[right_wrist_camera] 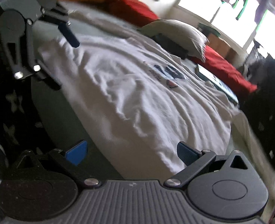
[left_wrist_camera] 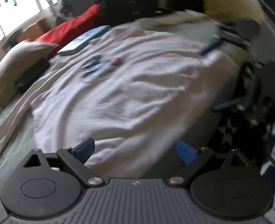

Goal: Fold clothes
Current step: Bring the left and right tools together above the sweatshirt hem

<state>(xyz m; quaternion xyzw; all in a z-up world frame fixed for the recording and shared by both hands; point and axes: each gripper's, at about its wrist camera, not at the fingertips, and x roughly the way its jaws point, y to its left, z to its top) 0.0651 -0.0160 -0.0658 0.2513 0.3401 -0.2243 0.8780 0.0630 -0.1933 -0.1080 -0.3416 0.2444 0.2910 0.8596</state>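
Observation:
A white T-shirt [left_wrist_camera: 130, 85] with a dark blue chest print lies spread flat on the bed; it also shows in the right wrist view [right_wrist_camera: 133, 97]. My left gripper [left_wrist_camera: 135, 150] is open and empty, hovering over the shirt's near edge. My right gripper [right_wrist_camera: 131, 152] is open and empty above the shirt's opposite near corner. The left gripper also shows in the right wrist view [right_wrist_camera: 49, 24] at the far left, with a blue finger over the shirt's edge. The right gripper shows in the left wrist view [left_wrist_camera: 236, 35], blurred, at the far right.
A grey-green bedsheet [left_wrist_camera: 12, 136] covers the bed. A pale pillow [left_wrist_camera: 20, 63], a red blanket [left_wrist_camera: 72, 28], a dark flat object [left_wrist_camera: 32, 75] and a book [left_wrist_camera: 83, 39] lie along the far side. Dark star-patterned fabric [left_wrist_camera: 249, 130] is at the right. Bright windows [right_wrist_camera: 230, 9] stand behind.

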